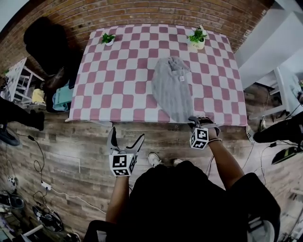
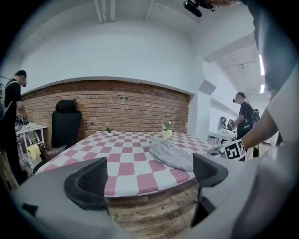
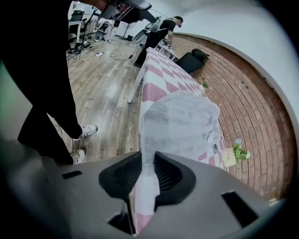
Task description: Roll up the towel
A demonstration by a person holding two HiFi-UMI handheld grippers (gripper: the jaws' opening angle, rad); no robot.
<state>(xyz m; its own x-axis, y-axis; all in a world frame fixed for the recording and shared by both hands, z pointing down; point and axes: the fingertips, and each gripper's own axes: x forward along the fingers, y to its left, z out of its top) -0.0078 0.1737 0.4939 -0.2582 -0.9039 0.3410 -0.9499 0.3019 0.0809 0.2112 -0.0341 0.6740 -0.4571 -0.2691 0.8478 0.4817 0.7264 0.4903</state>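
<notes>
On the pink-and-white checked tabletop (image 1: pixel 118 80), the grey towel (image 1: pixel 171 87) is lying crumpled, stretching from the middle toward the near edge at 5 o'clock, where one corner is hanging just over the rim. The right tool (image 1: pixel 200 121) is pointing steeply down at that corner, and its jaws are pressing together on the towel's edge (image 3: pixel 180 123), with the cloth pinched between the dark pads of the right tool (image 3: pixel 147 175). The left tool (image 1: pixel 127 138) is hovering off the tabletop at 7 o'clock, over the wooden floor (image 1: pixel 71 146), with its jaws standing wide apart and nothing between them; in its own view the left tool (image 2: pixel 149 173) is facing the tabletop's near edge. Two small potted plants are standing at the far corners, one at 11 o'clock (image 1: pixel 108 38) and one at 1 o'clock (image 1: pixel 197 38), well apart from the towel. A black office chair (image 1: pixel 47 47) is sitting against the brick wall (image 1: pixel 142 12) at 10 o'clock.
</notes>
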